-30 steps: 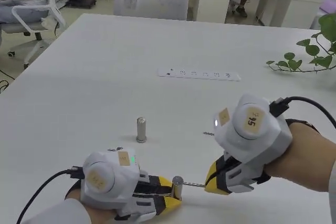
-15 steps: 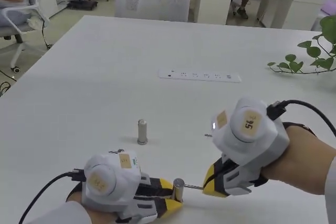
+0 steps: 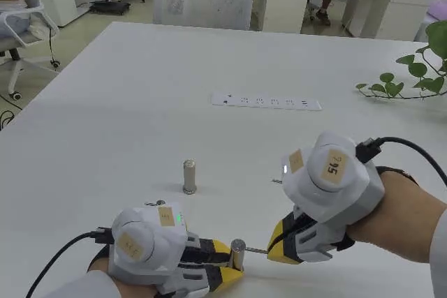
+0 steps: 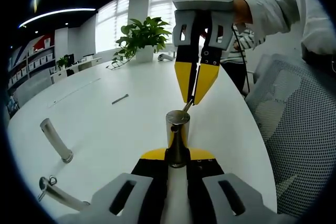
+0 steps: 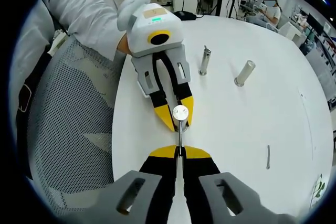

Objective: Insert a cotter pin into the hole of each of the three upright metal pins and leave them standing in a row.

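- My left gripper (image 3: 227, 263) has its jaws closed on the metal pin (image 3: 237, 250), upright on the table near me; if it twists there, the hole turns away.
- My right gripper (image 3: 273, 250) pinches the cotter pin (image 3: 256, 248), whose tip is at the pin; pushed off-axis, it may bend or miss.

We see a white desk (image 3: 126, 82). A power strip (image 3: 267, 101) lies flat towards its far side. Nearer us a bare pin (image 3: 188, 176) stands upright, and to its right a loose cotter pin (image 3: 277, 181) lies flat. A fitted pin (image 5: 205, 60), a cotter through its top, stands near the bare one. Plant (image 3: 412, 68) stems trail across the right side.
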